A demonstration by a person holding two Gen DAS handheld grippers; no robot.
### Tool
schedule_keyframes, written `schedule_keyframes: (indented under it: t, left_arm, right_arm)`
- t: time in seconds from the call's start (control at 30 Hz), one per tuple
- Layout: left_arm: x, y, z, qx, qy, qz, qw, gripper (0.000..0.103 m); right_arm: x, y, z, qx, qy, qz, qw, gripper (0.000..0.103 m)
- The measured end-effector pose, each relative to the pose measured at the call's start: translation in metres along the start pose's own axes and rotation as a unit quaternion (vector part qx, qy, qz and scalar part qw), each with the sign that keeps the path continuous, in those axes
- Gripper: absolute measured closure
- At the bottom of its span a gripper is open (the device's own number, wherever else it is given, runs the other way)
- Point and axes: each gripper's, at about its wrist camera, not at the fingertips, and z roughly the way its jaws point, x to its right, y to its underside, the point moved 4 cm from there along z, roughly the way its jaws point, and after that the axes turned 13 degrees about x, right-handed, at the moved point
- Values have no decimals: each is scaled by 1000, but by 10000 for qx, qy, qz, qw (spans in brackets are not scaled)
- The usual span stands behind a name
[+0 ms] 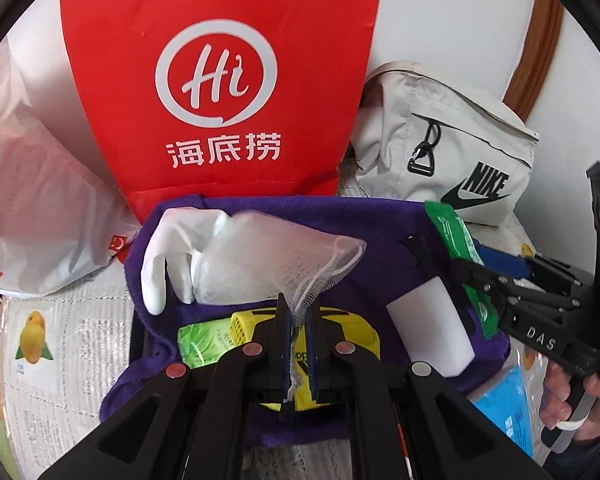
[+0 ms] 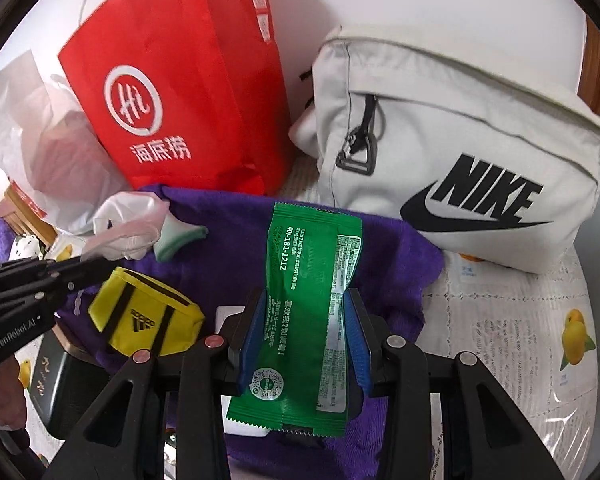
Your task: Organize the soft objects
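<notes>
Green packet (image 2: 308,312) sits clamped between the right gripper (image 2: 304,332) fingers above the purple towel (image 2: 236,248); the left gripper (image 1: 298,336) pinches the mesh bag (image 1: 276,256) cord thinly, so it may slip free.

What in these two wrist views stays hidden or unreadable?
- Container under the purple towel: draped over in both views, its shape unknown.
- White block: right wrist view hides it behind the green packet.
- Mesh bag contents: too hazy in the left view.
- Blue item: cut off by the right gripper.
</notes>
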Motion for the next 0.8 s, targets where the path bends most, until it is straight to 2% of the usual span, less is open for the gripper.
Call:
schedule_keyframes:
  t: [0.27, 0.47, 0.53, 0.67, 0.73, 0.8]
  left_arm:
    - [-2, 8, 21, -170, 78, -117, 9998, 96]
    - [0, 7, 19, -143, 225, -176, 9995, 93]
    - [2, 7, 18, -132, 246, -154, 9995, 84]
    - [3, 6, 14, -119, 228, -156, 9995, 70]
    - [4, 5, 11, -113, 176, -135, 9997, 52]
    - [5, 2, 6, -70, 166, -128, 9998, 50]
  right_arm:
    - [8, 7, 18, -269, 44, 24, 9996, 63]
    - [13, 9, 18, -338, -66, 157, 9993, 57]
    - [11, 10, 19, -335, -91, 123, 9993, 50]
    - [9, 9, 16, -345, -89, 29, 9994, 48]
    - [9, 7, 12, -288, -45, 14, 9996, 48]
    - [9, 5, 6, -254, -33, 26, 9997, 47]
